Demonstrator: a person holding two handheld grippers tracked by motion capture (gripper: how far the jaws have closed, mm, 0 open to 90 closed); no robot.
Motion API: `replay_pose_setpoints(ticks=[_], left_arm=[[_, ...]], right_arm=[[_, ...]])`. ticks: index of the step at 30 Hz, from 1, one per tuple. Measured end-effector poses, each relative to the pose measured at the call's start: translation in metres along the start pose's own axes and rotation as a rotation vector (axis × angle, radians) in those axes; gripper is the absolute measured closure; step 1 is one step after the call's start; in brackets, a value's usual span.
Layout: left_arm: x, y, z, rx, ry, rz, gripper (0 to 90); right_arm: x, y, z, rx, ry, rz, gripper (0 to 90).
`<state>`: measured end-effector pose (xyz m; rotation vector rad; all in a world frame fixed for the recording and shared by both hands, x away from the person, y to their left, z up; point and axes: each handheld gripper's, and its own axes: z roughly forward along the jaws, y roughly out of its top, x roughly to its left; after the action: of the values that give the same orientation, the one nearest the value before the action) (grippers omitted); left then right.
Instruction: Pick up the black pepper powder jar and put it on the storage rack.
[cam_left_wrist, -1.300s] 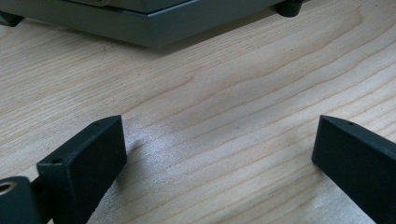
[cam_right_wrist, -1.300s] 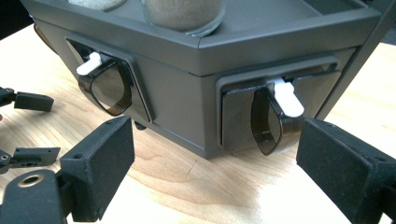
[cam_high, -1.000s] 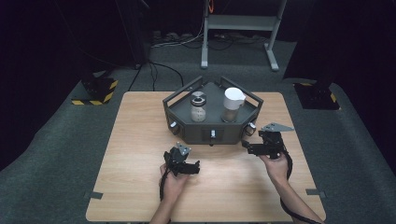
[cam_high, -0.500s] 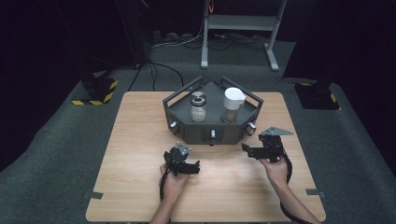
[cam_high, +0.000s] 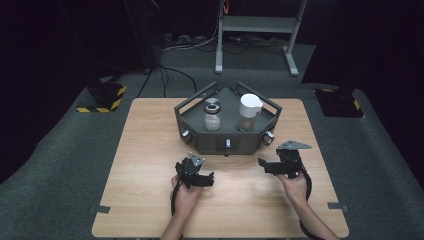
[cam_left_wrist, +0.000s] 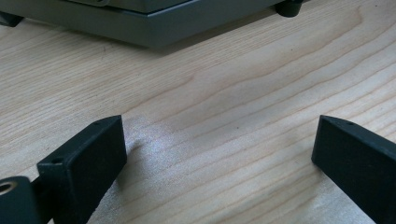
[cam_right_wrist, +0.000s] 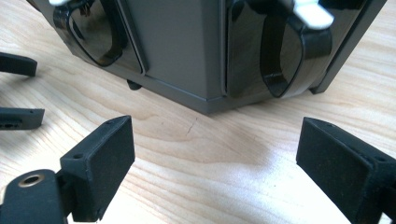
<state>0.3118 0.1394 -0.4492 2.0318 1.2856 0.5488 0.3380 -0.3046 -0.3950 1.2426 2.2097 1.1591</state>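
Wooden table (cam_high: 150, 190), pale and grained, stands on dark grey carpet in a dim room. Near its far edge sits a dark grey angular tray (cam_high: 200, 137) with raised handle bars and small knobs along its front wall. Inside the tray stand two things side by side: a clear jar with a dark lid (cam_high: 212, 114) on the left and a white lidded cup (cam_high: 249, 111) on the right, both upright and apart from each other.

A person's forearms come in from the near edge. The left gripper (cam_high: 206, 180) rests low over bare wood just in front of the tray, its jaws spread wide with nothing between them. The right gripper (cam_high: 263, 165) hovers near the tray's front right corner, its jaws also spread and empty, pointing toward the tray wall, short of touching it.
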Motion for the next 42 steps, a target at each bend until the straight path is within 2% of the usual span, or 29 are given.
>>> replay_pose_setpoints(ticks=[18,27,42], left_arm=[[0.000,0.000,0.000,0.001,0.001,0.006,3.1],[0.000,0.000,0.000,0.002,0.001,0.006,3.1],[0.000,0.000,0.000,0.002,0.001,0.006,3.1]], right_arm=[[0.003,-0.016,0.010,0.035,0.005,0.023,11.6],[0.009,-0.021,0.018,0.069,0.004,0.009,11.6],[0.016,-0.030,0.028,0.088,-0.024,-0.006,11.5]])
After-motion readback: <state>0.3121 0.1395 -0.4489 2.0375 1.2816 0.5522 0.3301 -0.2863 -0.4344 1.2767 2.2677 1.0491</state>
